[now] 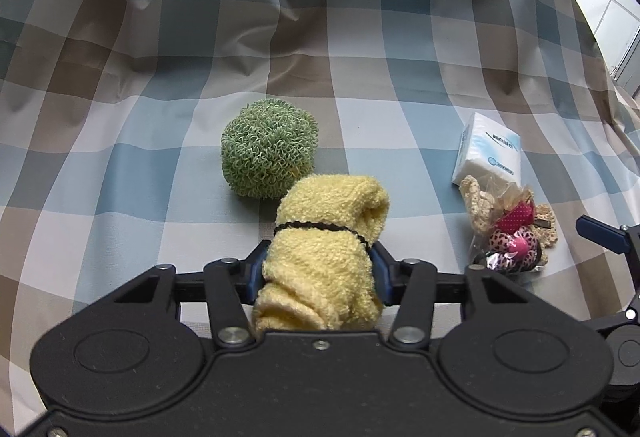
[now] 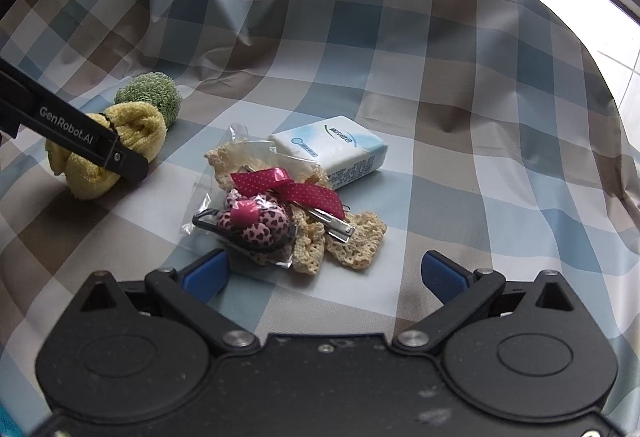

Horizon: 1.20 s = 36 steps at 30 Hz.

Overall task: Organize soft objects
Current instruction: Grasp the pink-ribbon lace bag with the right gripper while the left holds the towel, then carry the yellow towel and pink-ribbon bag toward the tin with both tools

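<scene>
two handheld grippers work over a checked cloth point(image 1: 360, 37) in blue, brown and white that covers the whole surface. the left gripper point(image 1: 318, 273) has its blue pads pressed into both sides of a rolled yellow towel point(image 1: 332, 237) bound by a thin black band, the roll touching a green looped ball point(image 1: 268, 147) just beyond it. the right gripper point(image 2: 324, 273) hovers with its fingers spread wide and nothing between them, just short of a small heap: a white tissue pack point(image 2: 332, 153), cream crochet pieces point(image 2: 356, 241), a clear bag with a pink heart-print accessory point(image 2: 256, 225), and a dotted red ribbon clip point(image 2: 292, 189).
</scene>
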Each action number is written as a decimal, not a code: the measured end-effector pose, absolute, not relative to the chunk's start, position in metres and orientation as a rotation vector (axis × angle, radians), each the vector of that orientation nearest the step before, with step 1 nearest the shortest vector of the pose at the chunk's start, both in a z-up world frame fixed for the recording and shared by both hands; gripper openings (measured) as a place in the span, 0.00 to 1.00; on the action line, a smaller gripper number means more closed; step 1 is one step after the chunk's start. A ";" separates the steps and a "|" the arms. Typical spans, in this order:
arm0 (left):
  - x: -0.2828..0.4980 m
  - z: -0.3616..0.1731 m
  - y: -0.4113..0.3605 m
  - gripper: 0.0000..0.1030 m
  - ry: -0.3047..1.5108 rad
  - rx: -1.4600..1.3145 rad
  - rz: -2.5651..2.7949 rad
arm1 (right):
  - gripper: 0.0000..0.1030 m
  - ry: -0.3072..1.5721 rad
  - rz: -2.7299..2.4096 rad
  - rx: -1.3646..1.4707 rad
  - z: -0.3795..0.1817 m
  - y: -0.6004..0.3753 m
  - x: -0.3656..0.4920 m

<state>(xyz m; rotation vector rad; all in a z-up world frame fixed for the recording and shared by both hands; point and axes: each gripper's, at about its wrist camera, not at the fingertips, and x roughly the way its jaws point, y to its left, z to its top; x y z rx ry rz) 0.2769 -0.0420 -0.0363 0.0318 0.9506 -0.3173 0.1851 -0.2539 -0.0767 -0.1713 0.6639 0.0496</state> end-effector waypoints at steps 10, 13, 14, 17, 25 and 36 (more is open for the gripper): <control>0.260 -0.018 0.000 0.48 0.977 -0.092 -0.288 | 1.00 0.725 0.125 -0.238 -0.067 -0.225 0.222; 0.250 -0.011 0.014 0.48 0.970 -0.121 -0.275 | 1.00 0.769 0.127 -0.187 -0.066 -0.231 0.234; 0.247 -0.009 0.018 0.48 0.967 -0.131 -0.271 | 0.99 0.778 0.128 -0.172 -0.066 -0.233 0.235; 0.236 -0.003 0.029 0.48 0.965 -0.147 -0.250 | 0.91 0.794 0.132 -0.141 -0.067 -0.237 0.234; 0.203 0.012 0.046 0.48 0.932 -0.180 -0.242 | 0.57 0.823 0.158 -0.033 -0.060 -0.237 0.215; 0.156 0.036 0.051 0.47 0.869 -0.185 -0.263 | 0.31 0.875 0.057 0.070 -0.037 -0.259 0.176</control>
